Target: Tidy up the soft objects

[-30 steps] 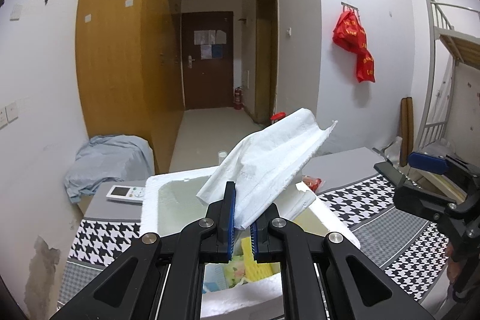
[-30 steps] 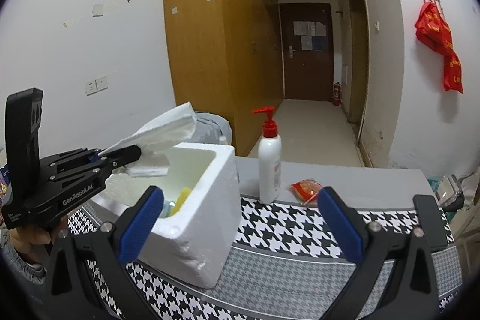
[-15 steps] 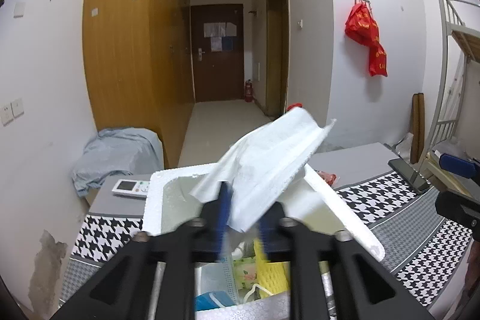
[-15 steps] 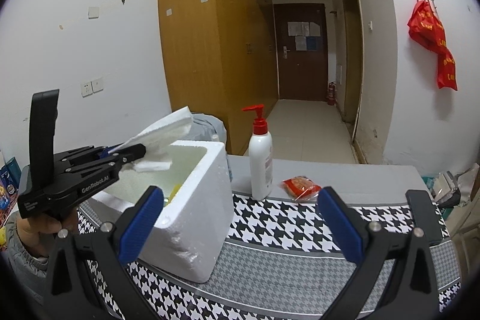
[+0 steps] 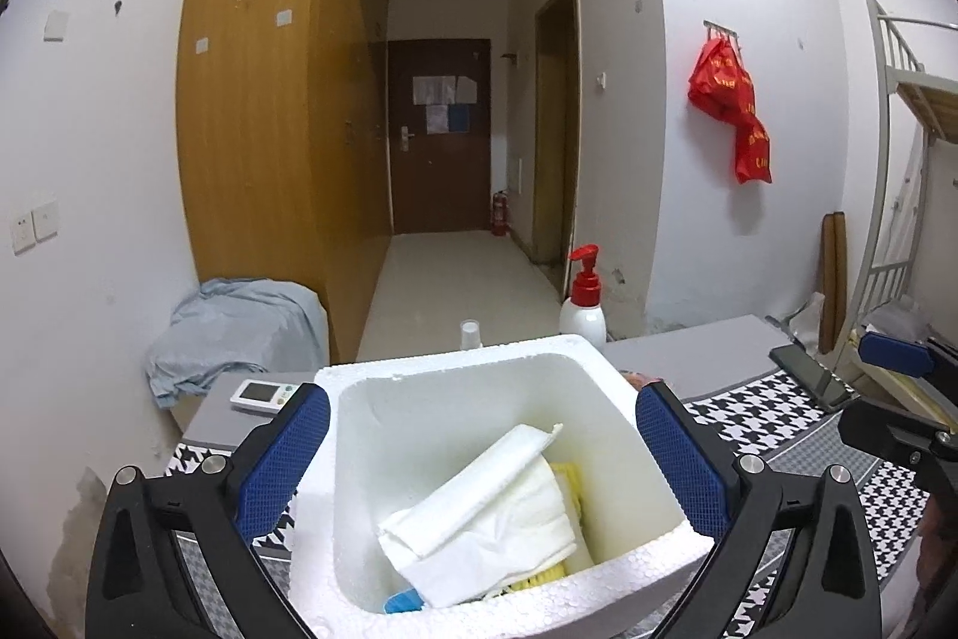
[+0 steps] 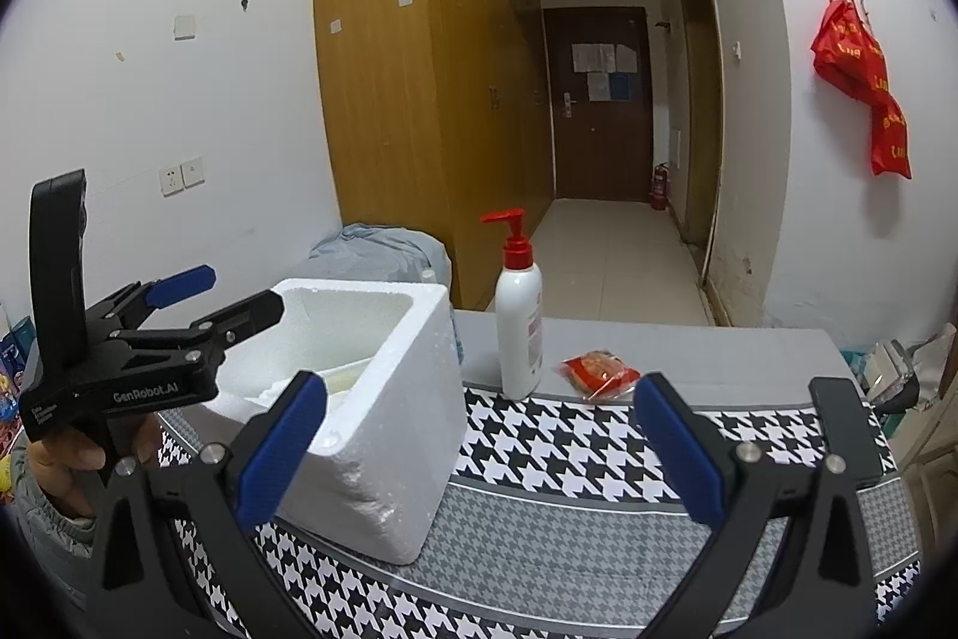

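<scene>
A white tissue sheet lies loose inside the white foam box, on top of a yellow item and a blue one. Over the box's near side, my left gripper has its jaws opening wide; nothing is pressed between the blue pads. From the right wrist view the left gripper hovers above the box, held by a hand. My right gripper stands open and empty over the houndstooth cloth. A red soft packet lies beyond it.
A white pump bottle with a red top stands right of the box. A white remote and a small spray bottle sit behind the box. A grey-blue cloth heap lies at the far left. A bunk bed ladder is on the right.
The left gripper's jaws went from shut on the tissue to wide apart. The tissue dropped into the foam box. The right gripper stayed where it was.
</scene>
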The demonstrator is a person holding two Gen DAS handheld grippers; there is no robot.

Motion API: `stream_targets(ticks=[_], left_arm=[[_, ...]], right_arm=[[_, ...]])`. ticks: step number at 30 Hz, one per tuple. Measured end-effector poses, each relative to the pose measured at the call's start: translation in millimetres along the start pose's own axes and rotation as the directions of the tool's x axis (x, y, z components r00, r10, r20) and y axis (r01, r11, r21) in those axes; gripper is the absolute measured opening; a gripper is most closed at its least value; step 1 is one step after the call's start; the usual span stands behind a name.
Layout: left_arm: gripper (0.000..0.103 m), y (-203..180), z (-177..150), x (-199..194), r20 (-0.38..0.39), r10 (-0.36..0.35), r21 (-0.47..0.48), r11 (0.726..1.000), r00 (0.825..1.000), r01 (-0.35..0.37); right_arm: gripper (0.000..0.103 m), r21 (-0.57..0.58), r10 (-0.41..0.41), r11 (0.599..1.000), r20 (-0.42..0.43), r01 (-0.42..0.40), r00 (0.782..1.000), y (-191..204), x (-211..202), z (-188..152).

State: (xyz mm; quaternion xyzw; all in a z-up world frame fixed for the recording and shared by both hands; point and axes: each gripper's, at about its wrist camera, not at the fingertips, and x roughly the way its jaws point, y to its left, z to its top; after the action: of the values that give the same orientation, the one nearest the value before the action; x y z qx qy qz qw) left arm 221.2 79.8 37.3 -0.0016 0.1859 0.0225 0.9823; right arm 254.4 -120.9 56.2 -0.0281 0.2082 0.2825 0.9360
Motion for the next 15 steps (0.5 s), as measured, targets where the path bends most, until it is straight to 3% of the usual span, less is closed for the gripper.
stream_targets(ticks=[15], left_arm=[[0.102,-5.1,-2.3,-17.8,0.005,0.012,0.000,1.000,1.000,-0.012]], right_arm=[[0.103,-0.009,0.003,1.000,0.018,-0.003,1.000,3.4,-11.0,0.9]])
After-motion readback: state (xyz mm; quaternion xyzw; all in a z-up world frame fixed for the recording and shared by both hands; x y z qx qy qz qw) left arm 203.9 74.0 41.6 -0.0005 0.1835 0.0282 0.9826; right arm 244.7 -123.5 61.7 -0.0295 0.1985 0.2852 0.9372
